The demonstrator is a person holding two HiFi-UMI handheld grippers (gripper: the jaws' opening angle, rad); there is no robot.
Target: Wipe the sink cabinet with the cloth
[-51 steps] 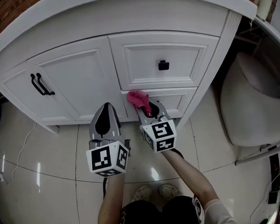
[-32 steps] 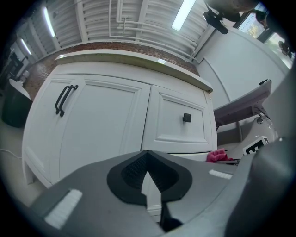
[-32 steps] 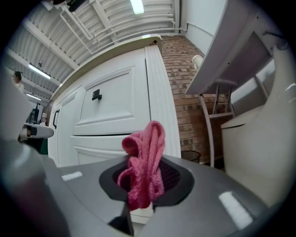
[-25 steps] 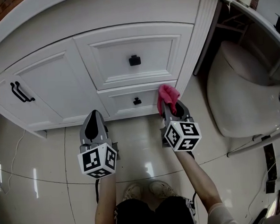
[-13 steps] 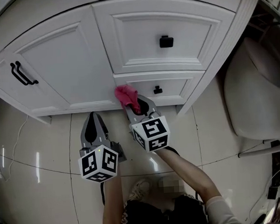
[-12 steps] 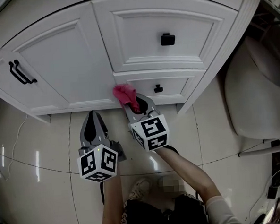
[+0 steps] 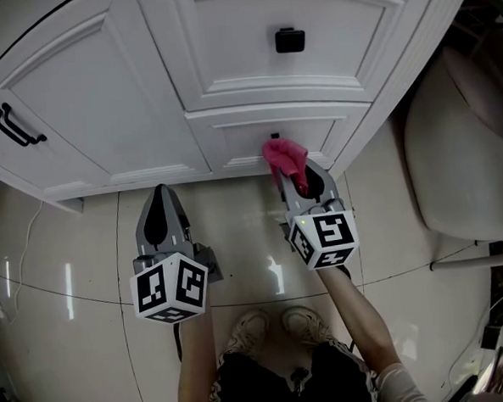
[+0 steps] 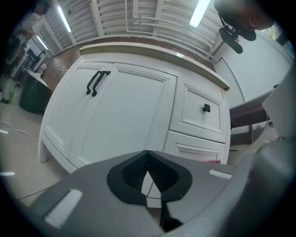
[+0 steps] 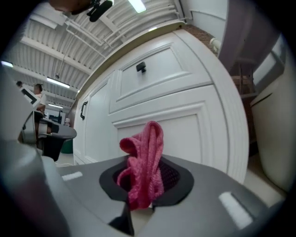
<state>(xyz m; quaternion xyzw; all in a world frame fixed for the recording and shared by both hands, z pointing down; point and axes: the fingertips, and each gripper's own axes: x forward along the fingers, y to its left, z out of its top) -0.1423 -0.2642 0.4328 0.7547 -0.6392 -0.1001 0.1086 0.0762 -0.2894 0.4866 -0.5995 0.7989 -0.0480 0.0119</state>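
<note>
Cloth [image 7: 284, 156] slid rightward (across lower drawer [image 7: 231, 139]); pinched in right claw [image 7: 298, 181]

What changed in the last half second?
Right gripper swept the pink cloth rightward along the lower drawer, from left of its knob to just below it. Unchanged: jaws shut on the cloth; left gripper shut, empty, off the cabinet.

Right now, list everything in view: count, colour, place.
sink cabinet: one, white, top of head view
door handles: two, black, cabinet's left side
upper drawer knob: one, black, top centre
cloth: one, pink, at the lower drawer
toilet: one, white, right of cabinet
floor: beige glossy tiles, below cabinet
cable: one, white, floor at left
shoes: two, light, bottom centre
left gripper: one, grey, jaws together, empty
right gripper: one, grey, jaws shut on cloth
</note>
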